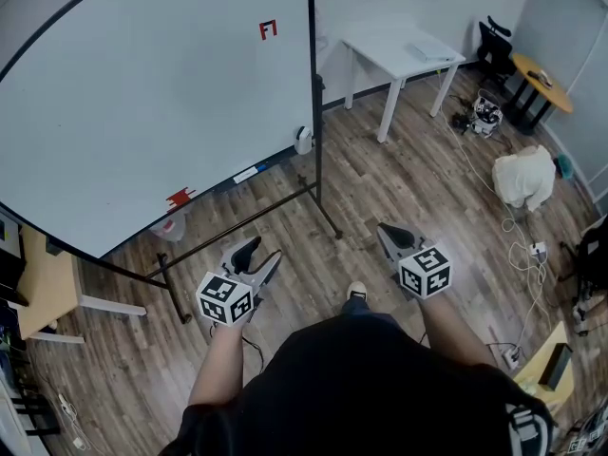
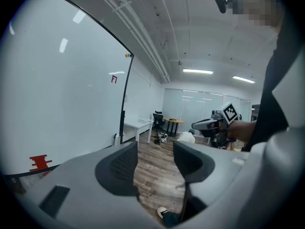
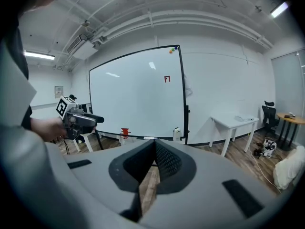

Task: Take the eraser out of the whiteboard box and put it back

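Note:
The whiteboard (image 1: 142, 93) stands on a wheeled frame ahead of me and to the left. A red piece (image 1: 180, 198) sits at its bottom ledge, above a small clear box (image 1: 169, 226); the eraser itself I cannot make out. A white holder (image 1: 303, 141) hangs at the ledge's right end. My left gripper (image 1: 258, 259) is held over the floor short of the board, open and empty (image 2: 155, 151). My right gripper (image 1: 391, 238) hovers to its right, its jaws meeting at the tips (image 3: 154, 144) with nothing between them. Both are well clear of the board.
The board frame's foot bars (image 1: 328, 221) reach out over the wood floor in front of me. A white table (image 1: 399, 50) stands behind the board's right edge. A white bag (image 1: 524, 174), cables and a power strip (image 1: 537, 250) lie at the right. A yellow desk (image 1: 47, 283) is at left.

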{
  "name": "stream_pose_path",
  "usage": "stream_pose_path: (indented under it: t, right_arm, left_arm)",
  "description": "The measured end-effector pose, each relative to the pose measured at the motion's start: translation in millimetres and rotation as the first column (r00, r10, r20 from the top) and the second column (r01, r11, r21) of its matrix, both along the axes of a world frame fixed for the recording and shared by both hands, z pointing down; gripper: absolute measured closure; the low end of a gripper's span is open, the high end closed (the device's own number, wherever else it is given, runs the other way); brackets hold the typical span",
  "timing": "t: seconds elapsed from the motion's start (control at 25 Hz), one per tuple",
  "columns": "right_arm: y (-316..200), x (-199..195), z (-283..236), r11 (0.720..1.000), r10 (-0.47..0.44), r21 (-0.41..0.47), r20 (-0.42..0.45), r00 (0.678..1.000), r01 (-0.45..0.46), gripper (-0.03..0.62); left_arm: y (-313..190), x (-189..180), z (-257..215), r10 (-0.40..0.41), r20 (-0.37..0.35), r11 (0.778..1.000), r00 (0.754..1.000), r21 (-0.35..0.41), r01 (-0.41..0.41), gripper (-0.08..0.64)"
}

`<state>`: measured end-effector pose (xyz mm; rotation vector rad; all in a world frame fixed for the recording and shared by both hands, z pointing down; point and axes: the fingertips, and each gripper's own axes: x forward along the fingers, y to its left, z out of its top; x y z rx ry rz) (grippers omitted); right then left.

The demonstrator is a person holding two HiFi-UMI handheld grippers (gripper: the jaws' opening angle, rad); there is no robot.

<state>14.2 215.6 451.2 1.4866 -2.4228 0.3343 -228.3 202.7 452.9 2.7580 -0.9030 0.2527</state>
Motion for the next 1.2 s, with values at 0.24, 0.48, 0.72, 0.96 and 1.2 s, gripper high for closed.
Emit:
stream_pose_path:
  t: [0.24,0.48,0.72,0.96,1.2]
  right_arm:
    - [-8.9,1.7,6.2,1.0,-0.005,-0.003,0.007,1.0,0.005,0.597]
    - [-25.5,4.0,15.0,0.999,-0.025,-0.023,0.008,1.0,0.025,0.597]
    - [-45.4,8.0,17.8,0.999,-0.04,-0.036,0.014,0.999,0.041,0.597]
    - [-65.9,14.8,23.2,0.998,-0.053,-0.047,0.011,0.999,0.053,0.597]
    - [-86.2,23.4,30.0,0.996,-0.065,-0.066,0.013,0.998,0.066,0.597]
  left_arm:
    - [-4.4,7.9,6.1,0.012,0.021,1.0,1.0,-0.007,-0.012,0.317]
    - [-16.3,13.1,16.5,0.01,0.043,0.999,0.999,-0.034,-0.009,0.318]
    - [-29.5,19.6,22.9,0.008,0.057,0.998,0.998,-0.055,-0.004,0.318]
    - [-47.2,28.7,25.5,-0.009,0.062,0.999,0.998,-0.048,0.012,0.318]
    - [-64.8,38.5,33.2,-0.014,0.069,0.997,0.998,-0.07,0.019,0.318]
